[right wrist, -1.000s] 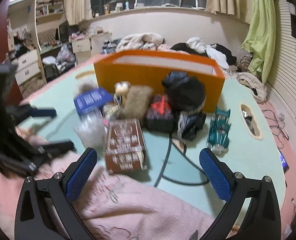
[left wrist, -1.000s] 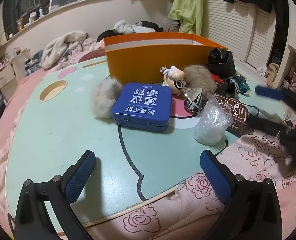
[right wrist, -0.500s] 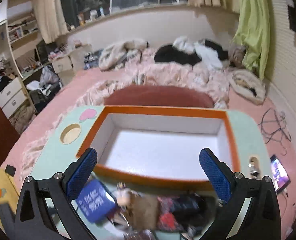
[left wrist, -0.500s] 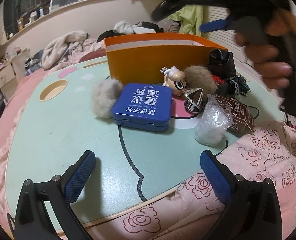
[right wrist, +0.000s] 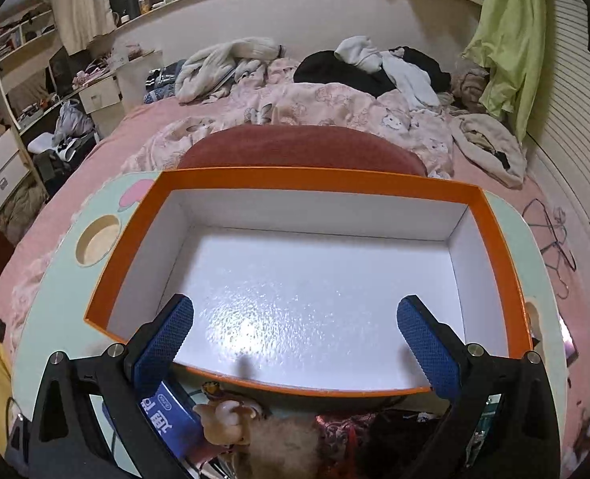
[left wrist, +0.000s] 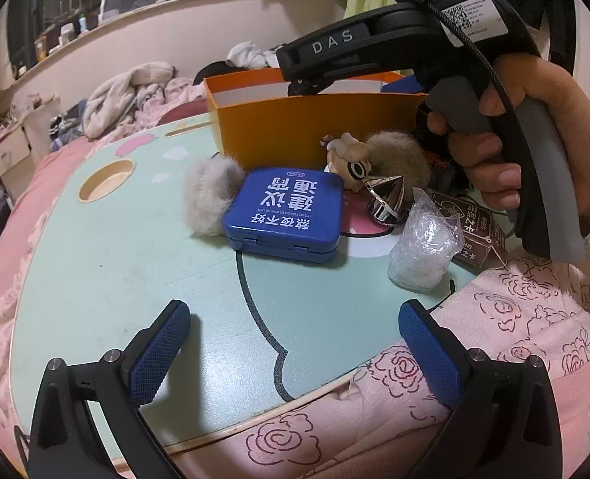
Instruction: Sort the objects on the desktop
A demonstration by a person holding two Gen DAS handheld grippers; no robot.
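The left gripper (left wrist: 295,343) has its blue-padded fingers (left wrist: 157,353) spread wide with nothing between them, low over the near edge of the pale green cartoon-printed table (left wrist: 115,271); it sits just where it sat half a second ago. The right gripper (right wrist: 295,339) is likewise wide open and empty. Its blue pads (right wrist: 426,345) now hang over the near wall of the orange cardboard box with a white lining (right wrist: 502,263), looking down on the box's bare glossy floor. Half a second back the box lay further ahead and smaller in that view; a second back the same camera was low at table level, facing the clutter.

In the left view the person's right hand (left wrist: 534,151) wraps the black-and-grey handle, closer and lower than before, hiding part of the box's right end.

The things to sort all lie outside the box, on the table in front of it. A blue square tin with white Chinese lettering (left wrist: 285,215) touches a grey fur pompom (left wrist: 211,199) on its left. Behind it stands a small cream cartoon figurine (left wrist: 349,157) against a brown fur pompom (left wrist: 398,159). Rightward come a shiny silver cone (left wrist: 387,195), a crumpled clear plastic bag (left wrist: 422,247) and a brown printed carton (left wrist: 474,231). None has shifted.

A pink rose-patterned blanket (left wrist: 494,339) covers the table's near right edge.
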